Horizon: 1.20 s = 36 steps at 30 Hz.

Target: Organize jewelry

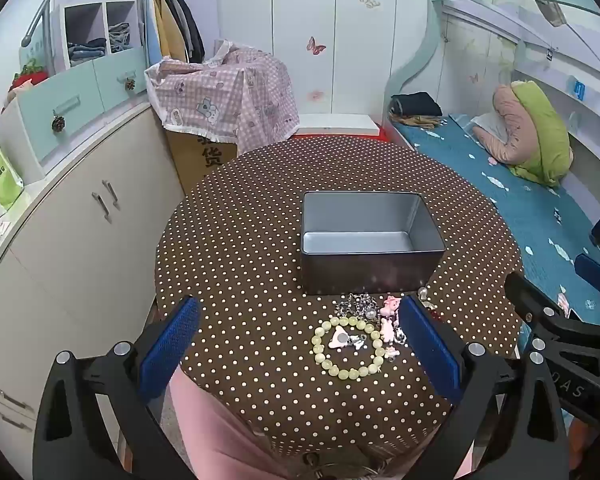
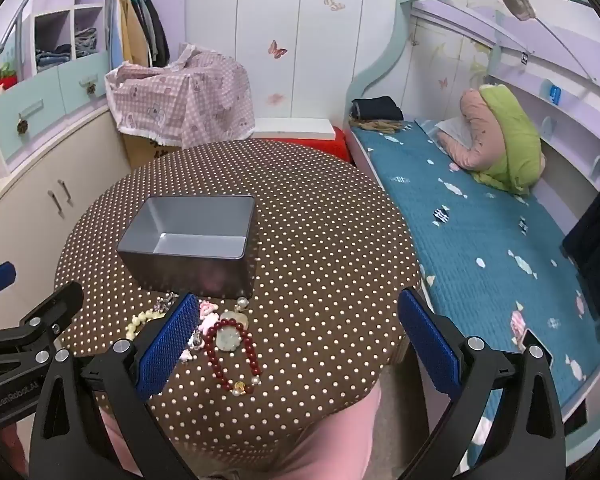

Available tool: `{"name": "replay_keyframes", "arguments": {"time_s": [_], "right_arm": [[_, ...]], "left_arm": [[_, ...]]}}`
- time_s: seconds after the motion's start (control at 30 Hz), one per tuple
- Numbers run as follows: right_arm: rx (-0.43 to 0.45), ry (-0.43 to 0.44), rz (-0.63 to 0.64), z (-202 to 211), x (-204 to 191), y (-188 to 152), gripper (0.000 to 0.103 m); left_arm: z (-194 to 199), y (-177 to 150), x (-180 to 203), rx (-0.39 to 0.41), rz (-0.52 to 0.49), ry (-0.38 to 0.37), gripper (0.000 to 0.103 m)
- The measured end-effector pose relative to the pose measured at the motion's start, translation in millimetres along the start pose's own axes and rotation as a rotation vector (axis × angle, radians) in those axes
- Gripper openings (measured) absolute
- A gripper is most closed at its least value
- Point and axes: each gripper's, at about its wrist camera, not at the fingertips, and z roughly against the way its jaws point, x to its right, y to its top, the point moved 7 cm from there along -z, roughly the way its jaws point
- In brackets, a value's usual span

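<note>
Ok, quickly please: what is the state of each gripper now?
Left gripper: open, holding nothing, above the yellow bead bracelet.
Right gripper: open, holding nothing.

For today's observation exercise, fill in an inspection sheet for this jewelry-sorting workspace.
Surface: round table under a brown polka-dot cloth.
Job's things: open grey tin, empty; yellow bead bracelet; red bead bracelet; pink charms; silver chain, all in front of the tin.
Clutter: nothing seen.
Grippers: left gripper open, above the yellow bracelet; right gripper open, holding nothing.
Cables: nothing seen.
Surroundings: bed, cabinets, cloth-covered box.
</note>
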Motion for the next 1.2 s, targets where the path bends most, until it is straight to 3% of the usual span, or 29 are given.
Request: {"name": "replay_keyframes", "arguments": {"time_s": [1.2], "right_arm": [[-0.022,0.003,-0.001,-8,-2,-3,0.096]], "left_arm": [[-12,-5,3,-0.026,-0.008,-0.011,0.096]]}}
